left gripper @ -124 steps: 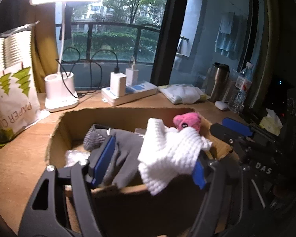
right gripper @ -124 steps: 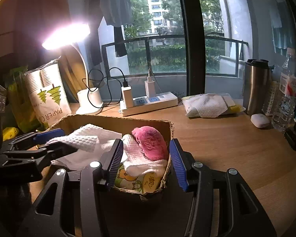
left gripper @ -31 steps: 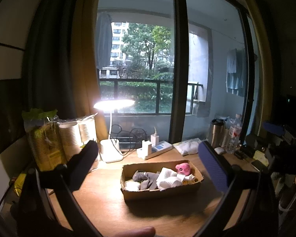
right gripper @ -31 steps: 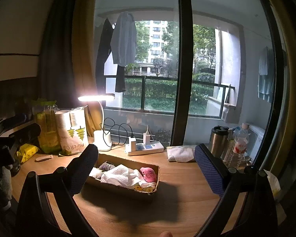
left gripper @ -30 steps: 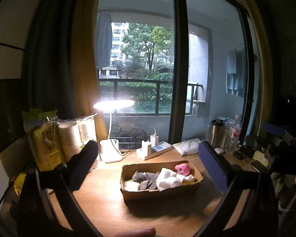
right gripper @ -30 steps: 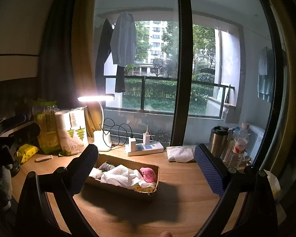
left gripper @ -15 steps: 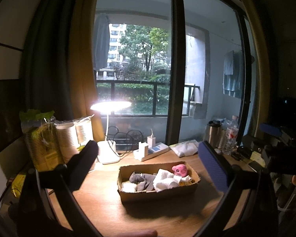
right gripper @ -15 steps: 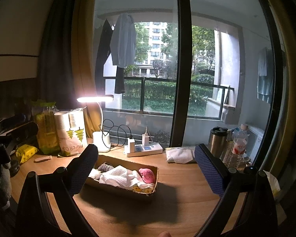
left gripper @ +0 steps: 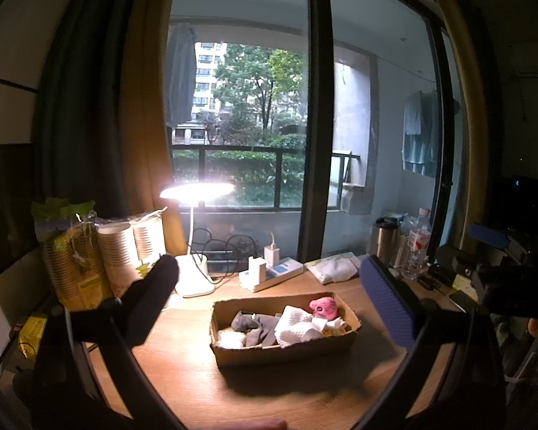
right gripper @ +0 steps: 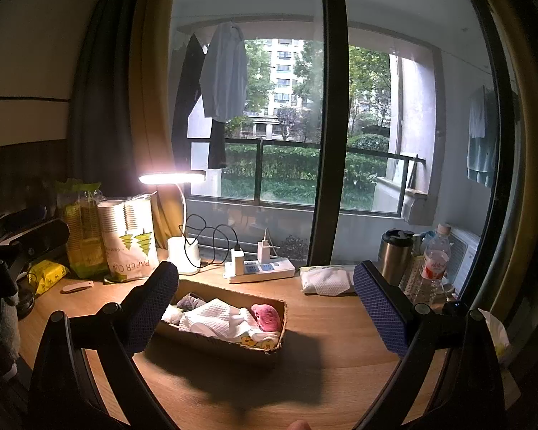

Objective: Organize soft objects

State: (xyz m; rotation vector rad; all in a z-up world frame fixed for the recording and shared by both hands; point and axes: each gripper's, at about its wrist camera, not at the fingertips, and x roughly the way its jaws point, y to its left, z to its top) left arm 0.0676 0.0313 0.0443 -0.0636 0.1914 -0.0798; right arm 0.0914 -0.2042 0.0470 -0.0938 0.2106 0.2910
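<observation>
Left wrist view: cardboard box [left gripper: 285, 351] of soft items, both grippers withdrawn.
Left gripper [left gripper: 269, 301] fingers spread wide, nothing between them; right gripper [right gripper: 265, 301] fingers likewise spread and empty. Box rests on the worktop [left gripper: 183, 383] well ahead of both, framed between the fingers. Contents: white cloth [left gripper: 297, 328], grey socks [left gripper: 254, 326], pink plush [left gripper: 324, 307]. Change since four seconds ago: both grippers pulled far back from the box, cloth released inside. Judged: sorting appears complete.
</observation>
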